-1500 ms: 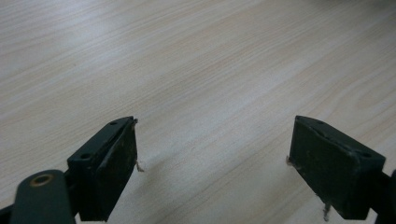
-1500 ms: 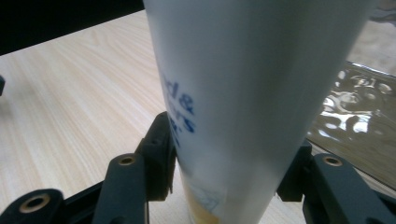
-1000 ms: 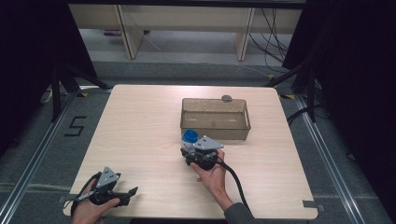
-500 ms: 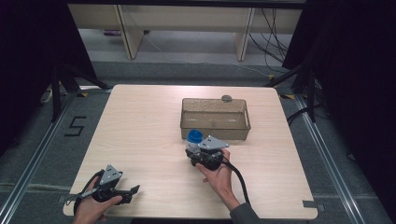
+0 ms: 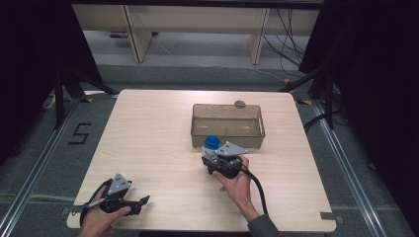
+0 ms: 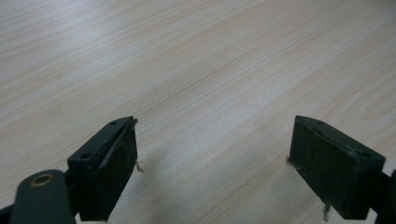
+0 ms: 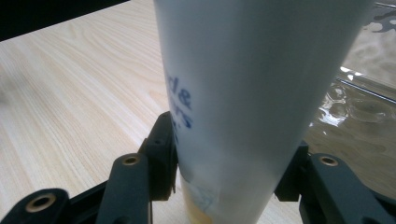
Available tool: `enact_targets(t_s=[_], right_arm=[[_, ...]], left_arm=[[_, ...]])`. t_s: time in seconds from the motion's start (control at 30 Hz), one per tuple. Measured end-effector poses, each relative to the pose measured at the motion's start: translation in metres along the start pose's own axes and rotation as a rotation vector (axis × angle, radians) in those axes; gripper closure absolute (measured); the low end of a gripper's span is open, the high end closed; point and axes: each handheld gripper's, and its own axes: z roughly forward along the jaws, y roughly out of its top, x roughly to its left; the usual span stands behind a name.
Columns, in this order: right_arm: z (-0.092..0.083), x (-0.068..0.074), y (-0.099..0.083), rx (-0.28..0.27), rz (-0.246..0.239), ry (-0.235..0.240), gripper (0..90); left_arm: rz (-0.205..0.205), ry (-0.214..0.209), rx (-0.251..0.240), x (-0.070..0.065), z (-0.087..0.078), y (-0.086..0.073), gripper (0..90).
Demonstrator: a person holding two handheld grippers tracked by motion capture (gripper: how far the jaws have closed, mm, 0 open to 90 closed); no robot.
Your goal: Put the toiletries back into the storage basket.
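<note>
A white bottle (image 7: pixel 243 93) with blue lettering and a blue cap (image 5: pixel 211 142) stands upright between the jaws of my right gripper (image 5: pixel 216 154), which is shut on it near the middle of the table, just in front of the clear plastic bin (image 5: pixel 227 134). In the right gripper view the black pads (image 7: pixel 163 154) press both sides of the bottle's lower body. My left gripper (image 5: pixel 141 201) rests low at the table's front left corner. Its jaws stand wide apart over bare wood, with nothing between the pads (image 6: pixel 114 172).
The wooden table (image 5: pixel 148 133) has free surface at the left and back. A small grey round object (image 5: pixel 240 104) sits at the bin's far rim. Dark floor, metal rails and shelving legs surround the table. A cable (image 5: pixel 257 187) trails from the right gripper.
The right gripper with the bottle has shifted slightly toward the bin's front wall. The left gripper has stayed in place.
</note>
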Motion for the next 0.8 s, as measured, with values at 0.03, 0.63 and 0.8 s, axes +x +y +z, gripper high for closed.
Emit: enact_targets(t_s=[0.03, 0.63, 0.8], right_arm=[[0.0, -0.002, 0.0, -0.009, -0.019, 0.002, 53.3], [-0.006, -0.009, 0.009, -0.017, 0.009, 0.019, 53.7], [-0.011, -0.011, 0.015, -0.014, -0.017, 0.023, 53.7]], left_arm=[[-0.001, 0.004, -0.008, 0.0, 0.001, 0.0, 14.8], [-0.001, 0.0, -0.002, -0.001, -0.002, -0.002, 14.8], [-0.005, 0.002, -0.007, -0.001, -0.002, -0.002, 14.8]])
